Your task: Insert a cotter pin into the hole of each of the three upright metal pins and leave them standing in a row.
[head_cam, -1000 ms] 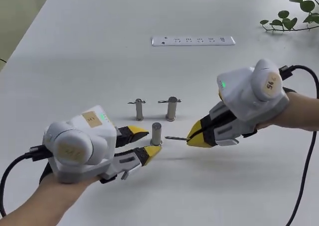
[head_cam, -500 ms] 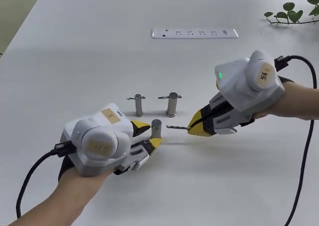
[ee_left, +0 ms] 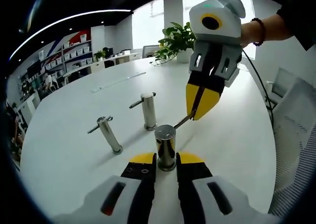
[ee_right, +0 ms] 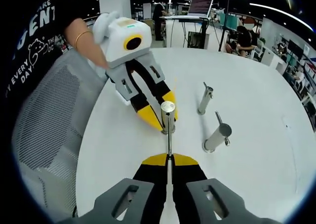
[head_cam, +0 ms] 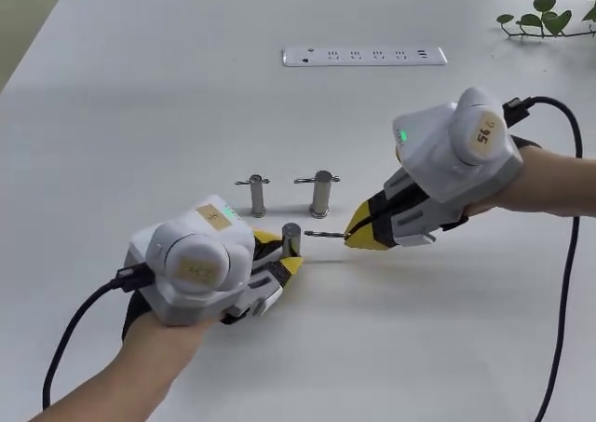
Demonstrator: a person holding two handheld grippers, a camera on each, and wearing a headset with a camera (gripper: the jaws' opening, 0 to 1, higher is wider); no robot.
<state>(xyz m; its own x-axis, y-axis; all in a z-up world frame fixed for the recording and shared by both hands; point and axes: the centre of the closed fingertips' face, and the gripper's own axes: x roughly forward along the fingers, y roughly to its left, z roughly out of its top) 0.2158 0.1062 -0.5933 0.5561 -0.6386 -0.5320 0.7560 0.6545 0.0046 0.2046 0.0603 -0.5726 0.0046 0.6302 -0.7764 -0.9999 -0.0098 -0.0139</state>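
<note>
My left gripper (ee_left: 166, 158) hugs the bare metal pin (ee_left: 165, 146), my right gripper (head_cam: 357, 238) pinches the cotter pin (head_cam: 326, 234), and next I must slide its tip straight into the hole.

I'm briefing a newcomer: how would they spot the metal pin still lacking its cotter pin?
On the white table, below the power strip, stand three metal pins. It is the nearest pin, clamped between the left hand-held gripper's jaws; the two behind already carry cotter pins.
</note>
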